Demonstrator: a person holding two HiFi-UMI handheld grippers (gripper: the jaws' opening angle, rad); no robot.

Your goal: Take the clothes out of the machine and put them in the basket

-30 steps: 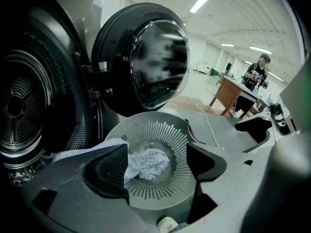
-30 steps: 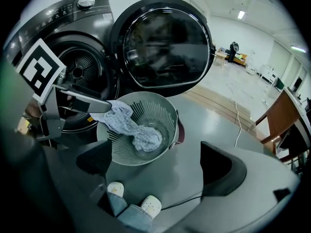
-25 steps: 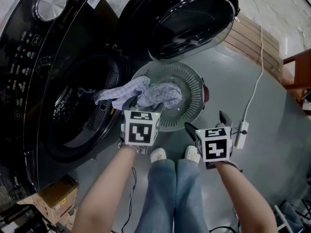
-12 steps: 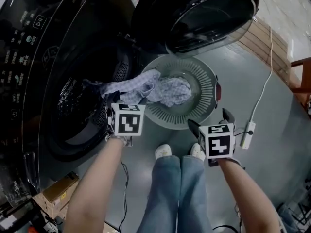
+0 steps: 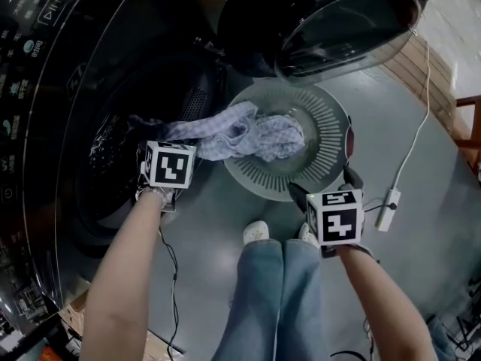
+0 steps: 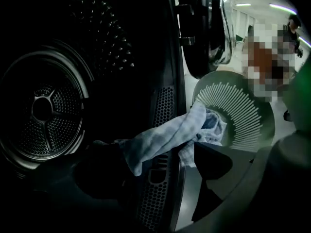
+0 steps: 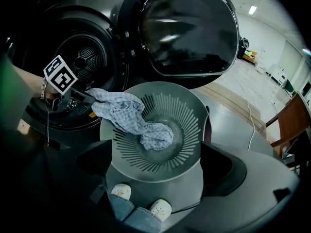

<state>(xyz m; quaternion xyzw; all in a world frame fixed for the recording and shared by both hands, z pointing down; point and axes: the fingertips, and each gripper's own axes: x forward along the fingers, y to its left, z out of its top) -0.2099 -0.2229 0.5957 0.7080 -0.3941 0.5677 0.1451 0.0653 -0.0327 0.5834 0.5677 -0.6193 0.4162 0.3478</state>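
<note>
Checked cloth (image 5: 248, 130) hangs from the machine's drum mouth (image 5: 98, 164) over the basket (image 5: 331, 119) rim, bulk already inside. My left gripper (image 6: 146, 159) has just been opening its jaws; the cloth tail is between them, unpinched. My right gripper (image 7: 156, 160) is wide and empty near the basket's near rim. I should pinch the tail deep and lift it clear of the drum lip.

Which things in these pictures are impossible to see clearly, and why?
Drum inside, head view: too dark to show whether more clothes remain.
Control panel, head view: cut by the left edge, print too small.
Checked cloth, lower end, left gripper view: lost in shadow.
</note>
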